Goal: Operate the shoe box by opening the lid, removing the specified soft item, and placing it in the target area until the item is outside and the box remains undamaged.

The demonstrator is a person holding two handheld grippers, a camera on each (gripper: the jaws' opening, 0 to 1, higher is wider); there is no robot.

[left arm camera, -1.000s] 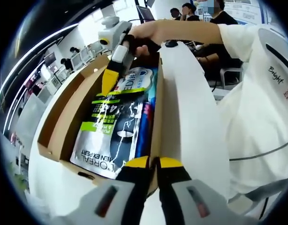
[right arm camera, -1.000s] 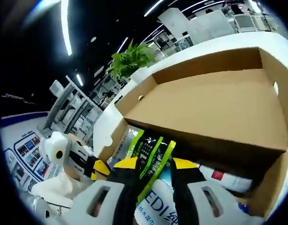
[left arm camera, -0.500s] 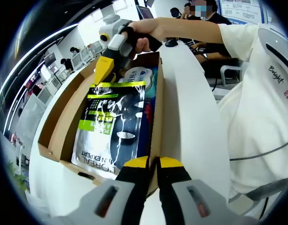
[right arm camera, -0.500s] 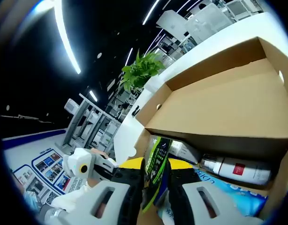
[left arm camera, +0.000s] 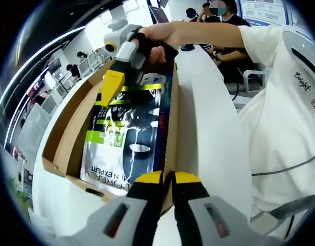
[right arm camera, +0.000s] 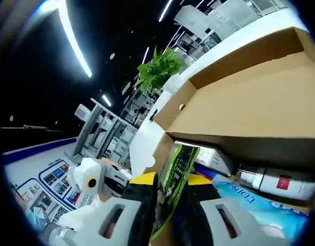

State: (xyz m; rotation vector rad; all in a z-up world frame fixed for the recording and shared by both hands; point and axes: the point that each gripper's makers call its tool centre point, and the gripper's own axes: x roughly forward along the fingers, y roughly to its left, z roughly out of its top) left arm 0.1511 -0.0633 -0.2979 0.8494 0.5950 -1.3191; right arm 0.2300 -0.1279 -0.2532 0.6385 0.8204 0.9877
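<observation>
The right hand-held gripper (right arm camera: pixel 165 182) pinches the top edge of a dark sachet (left arm camera: pixel 124 141) with green stripes, lifting that end inside the open cardboard shoe box (left arm camera: pixel 70 128). The left hand-held gripper (left arm camera: pixel 168 177), jaws pressed together on the box's near wall, steadies it on the white counter (left arm camera: pixel 209 128). Beneath the raised lid (right arm camera: pixel 260 102) lie a white bottle (right arm camera: pixel 273 182) and a blue packet (right arm camera: pixel 260 205).

Right gripper (left arm camera: pixel 116 84) pinching black pouch (left arm camera: pixel 124 138) inside shoe box (left arm camera: pixel 70 133).
</observation>
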